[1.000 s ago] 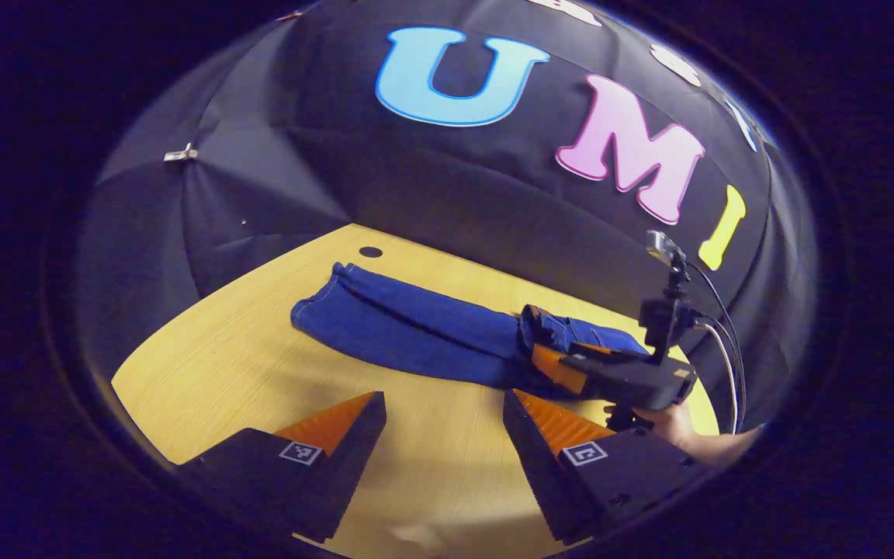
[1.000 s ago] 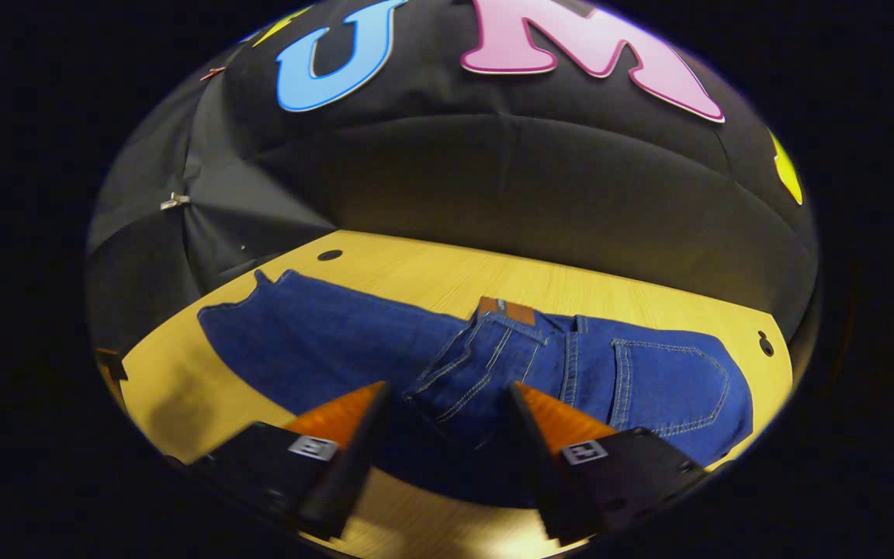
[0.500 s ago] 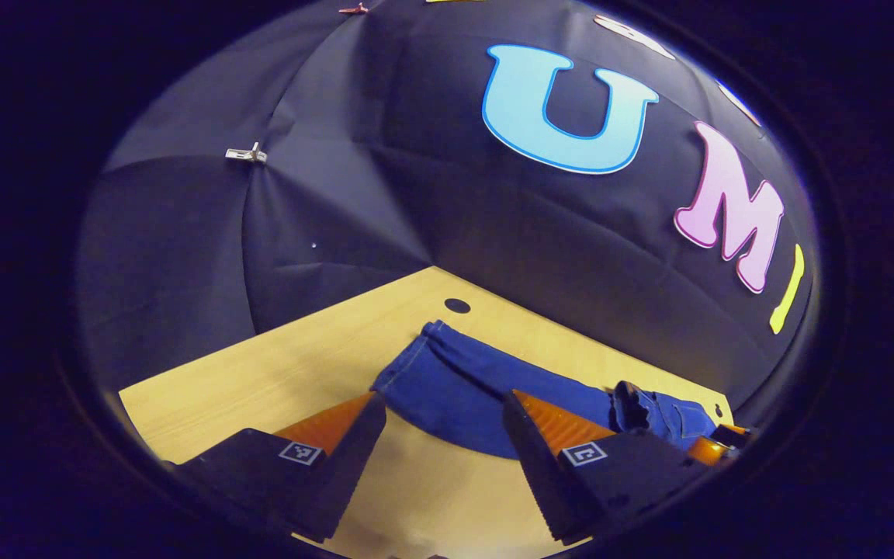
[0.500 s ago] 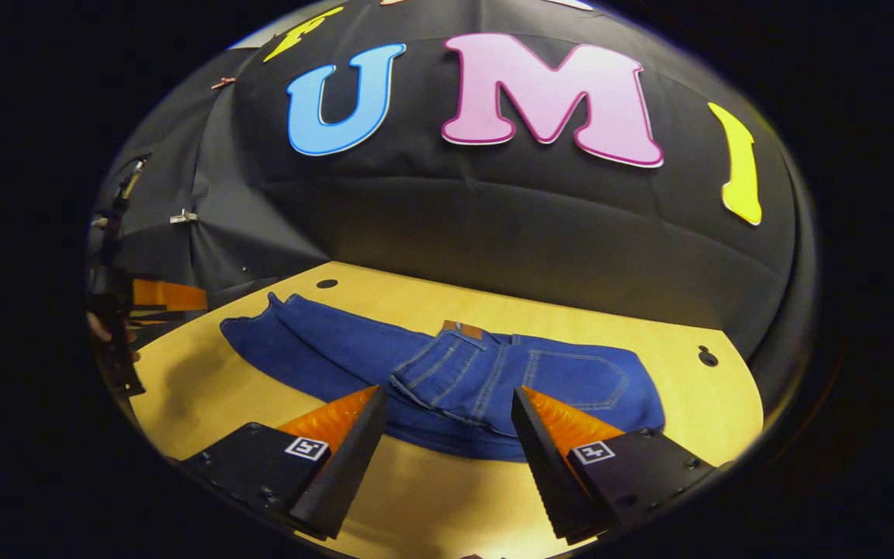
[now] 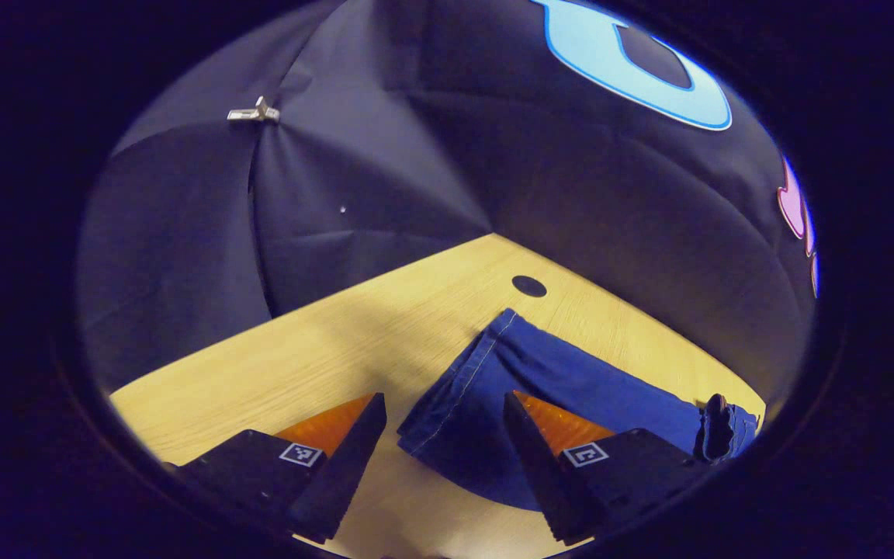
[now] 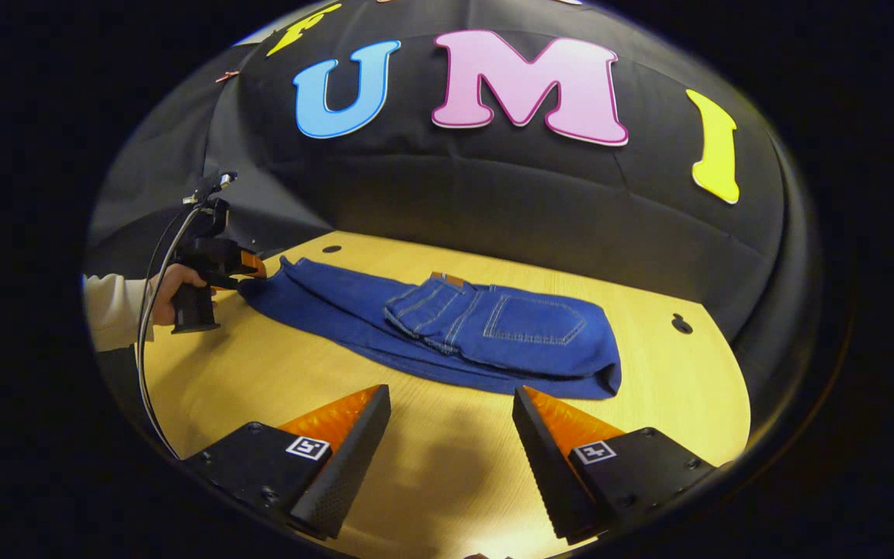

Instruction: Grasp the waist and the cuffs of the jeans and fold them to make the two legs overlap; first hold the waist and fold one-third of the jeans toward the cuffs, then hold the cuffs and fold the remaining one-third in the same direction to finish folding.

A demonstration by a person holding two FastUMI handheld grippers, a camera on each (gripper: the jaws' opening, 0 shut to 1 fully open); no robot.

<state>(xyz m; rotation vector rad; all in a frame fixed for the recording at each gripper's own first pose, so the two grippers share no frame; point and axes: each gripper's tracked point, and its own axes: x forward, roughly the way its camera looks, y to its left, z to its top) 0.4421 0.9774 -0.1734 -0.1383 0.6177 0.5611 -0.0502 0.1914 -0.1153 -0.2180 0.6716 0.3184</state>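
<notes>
With the waist already folded over onto the legs, the jeans lie flat on the table, and what is left for me is the cuff end. Their long axis runs from the folded waist out to the cuffs, and my left gripper sits right at that cuff end, fingers spread apart with the hem lying between them, not yet pinched. My right gripper hangs back on the near side of the jeans, apart from the cloth, its fingers also spread and empty. So the left is plainly the nearer one; from the right gripper view I see it just at the cuffs, my hand behind it. I judge the next move is closing on the cuffs. There is a small brown patch at the waist; its writing is too small to read.
</notes>
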